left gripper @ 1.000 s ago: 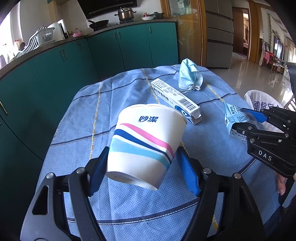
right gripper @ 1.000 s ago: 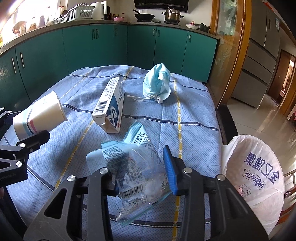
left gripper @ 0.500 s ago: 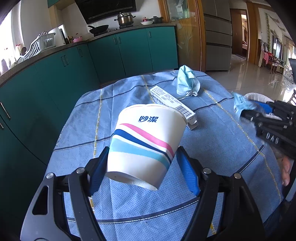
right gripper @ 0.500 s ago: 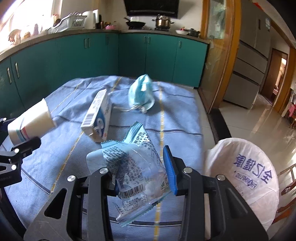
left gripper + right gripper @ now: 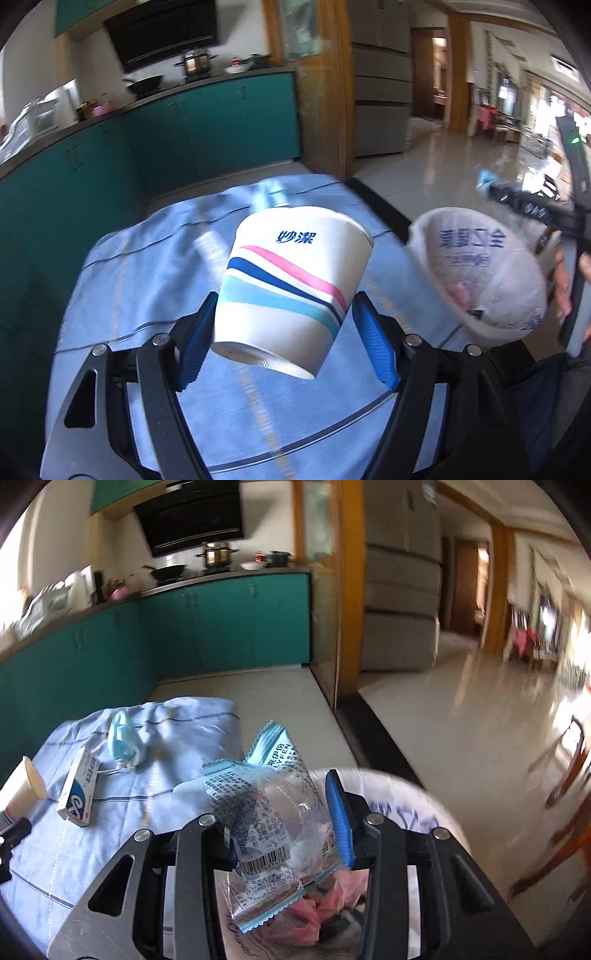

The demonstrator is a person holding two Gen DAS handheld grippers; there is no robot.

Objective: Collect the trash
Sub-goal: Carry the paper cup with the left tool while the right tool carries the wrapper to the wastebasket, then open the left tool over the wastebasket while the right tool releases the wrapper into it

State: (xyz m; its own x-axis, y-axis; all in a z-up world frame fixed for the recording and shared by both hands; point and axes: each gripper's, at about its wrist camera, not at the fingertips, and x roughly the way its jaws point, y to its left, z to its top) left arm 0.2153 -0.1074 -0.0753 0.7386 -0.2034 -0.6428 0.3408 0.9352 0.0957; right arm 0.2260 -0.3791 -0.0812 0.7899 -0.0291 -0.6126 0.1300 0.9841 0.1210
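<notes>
My left gripper (image 5: 284, 339) is shut on a white paper cup (image 5: 291, 284) with pink and blue stripes, held tilted above the blue tablecloth (image 5: 140, 280). My right gripper (image 5: 284, 834) is shut on a clear and light-blue snack wrapper (image 5: 266, 812), held right over the open white trash bag (image 5: 417, 805). In the left wrist view the bag (image 5: 476, 273) hangs at the table's right edge, with the right gripper (image 5: 517, 201) above it. A blue face mask (image 5: 123, 738) and a white-blue carton (image 5: 79, 790) lie on the table.
Teal kitchen cabinets (image 5: 147, 144) run along the left and back. A wooden door frame (image 5: 343, 590) and a grey fridge (image 5: 402, 590) stand behind the table. Shiny tiled floor (image 5: 461, 731) lies to the right. The bag holds pink and dark trash (image 5: 321, 912).
Both grippers have swung right toward the trash bag. The right gripper with the wrapper went from over the table to over the bag's mouth. The left still holds the cup.
</notes>
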